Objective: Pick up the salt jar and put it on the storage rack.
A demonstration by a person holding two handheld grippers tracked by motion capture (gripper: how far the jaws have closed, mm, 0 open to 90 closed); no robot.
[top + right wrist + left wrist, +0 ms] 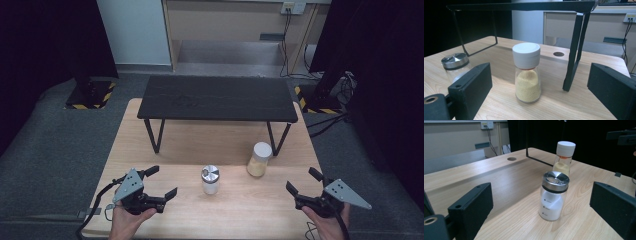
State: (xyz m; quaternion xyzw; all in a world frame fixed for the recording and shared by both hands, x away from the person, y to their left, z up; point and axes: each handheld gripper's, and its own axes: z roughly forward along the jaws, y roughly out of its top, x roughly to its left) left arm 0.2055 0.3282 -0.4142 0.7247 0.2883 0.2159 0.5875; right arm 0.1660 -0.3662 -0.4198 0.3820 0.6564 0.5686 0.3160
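On the wooden table (150, 150) a black shelf (217, 97) stood toward the far edge, at 12 o'clock from the person. Two jars stood upright in front of it, apart from each other. The steel-lidded jar (210, 179), holding white powder, stood near the table's centre; the white-capped jar (260, 159), holding yellow granules, stood at about 2 o'clock from it, just beside the shelf's right leg (280, 139). The left gripper (156, 182) was held over the near left part of the table, at about 9 o'clock from the steel-lidded jar, its jaws spread wide and holding nothing; in the left gripper view that jar (554, 196) stood ahead between the jaws, untouched. The right gripper (304, 181) was held at the near right, at about 4 o'clock from the white-capped jar, jaws likewise wide apart and empty; in the right gripper view that jar (527, 72) stood ahead between them, clear of both.
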